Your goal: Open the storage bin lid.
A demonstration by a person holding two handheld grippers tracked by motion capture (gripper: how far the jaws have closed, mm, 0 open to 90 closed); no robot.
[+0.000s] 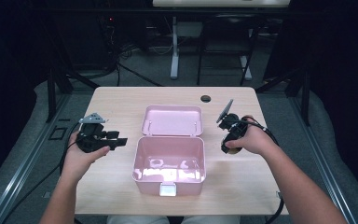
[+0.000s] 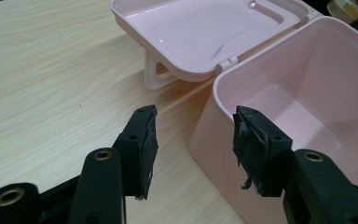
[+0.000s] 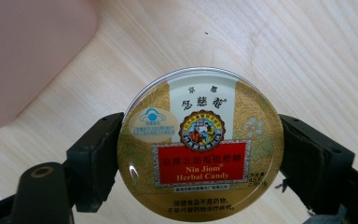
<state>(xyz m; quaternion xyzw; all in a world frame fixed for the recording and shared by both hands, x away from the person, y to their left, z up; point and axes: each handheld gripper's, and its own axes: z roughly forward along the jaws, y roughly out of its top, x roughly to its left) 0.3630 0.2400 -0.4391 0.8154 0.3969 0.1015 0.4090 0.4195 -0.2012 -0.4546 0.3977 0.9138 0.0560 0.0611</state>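
A pink plastic box (image 1: 168, 184) stands open at mid-table, its lid (image 1: 172, 120) laid flat behind it; the inside looks empty. Left of the box, my left gripper (image 1: 120, 140) is open, and its own view has its jaws (image 2: 196, 114) spread by the box's near wall (image 2: 205, 144). My right gripper (image 1: 225, 148) points down at the table right of the box. In the right gripper view both jaws press the sides of a round gold candy tin (image 3: 200, 140) labelled Nin Jiom Herbal Candy. Whether the tin rests on the table I cannot tell.
The wooden table (image 1: 116, 102) has a cable hole (image 1: 206, 98) at the back right. A corner of the pink box (image 3: 28, 56) lies close to the tin's left. Dark floor and table legs lie beyond the far edge.
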